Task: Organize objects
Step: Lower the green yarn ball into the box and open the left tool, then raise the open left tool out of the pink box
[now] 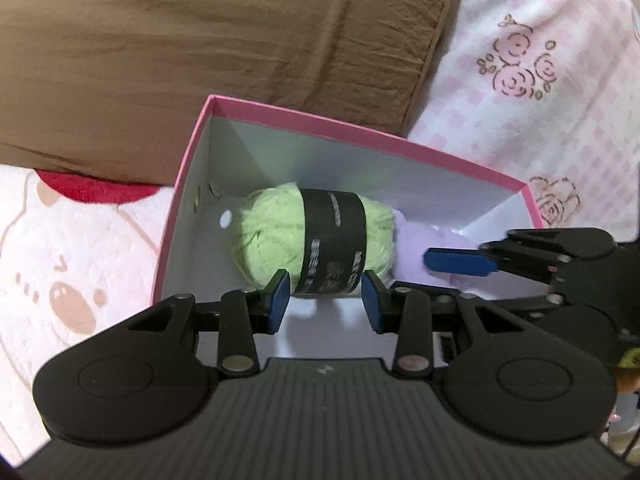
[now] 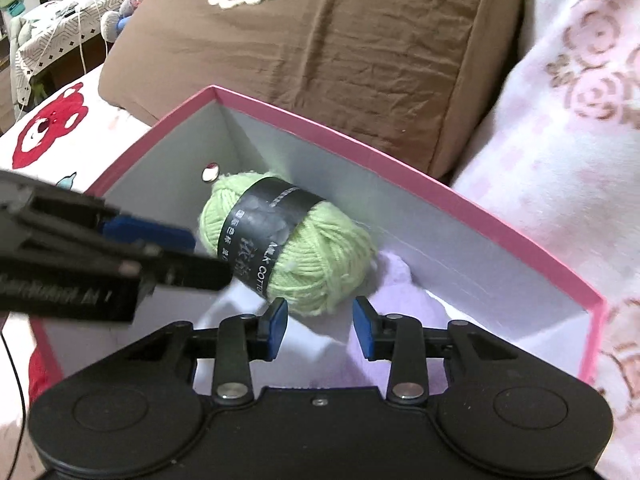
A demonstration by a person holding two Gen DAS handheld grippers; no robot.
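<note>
The bed (image 2: 560, 208) is covered in a soft pink-and-white blanket printed with roses and small cartoon animals; a brown pillow (image 1: 240, 60) with cream looped stitching lies across its far side; a pink box (image 1: 360, 130) with white inner walls sits directly on the blanket, its far wall close against the pillow (whether they touch I cannot tell); a red patch (image 1: 96, 190) shows on the cover by the box's left wall, partly tucked under the pillow; a red bear face (image 2: 48, 128) is printed toward the bed's far left edge.
</note>
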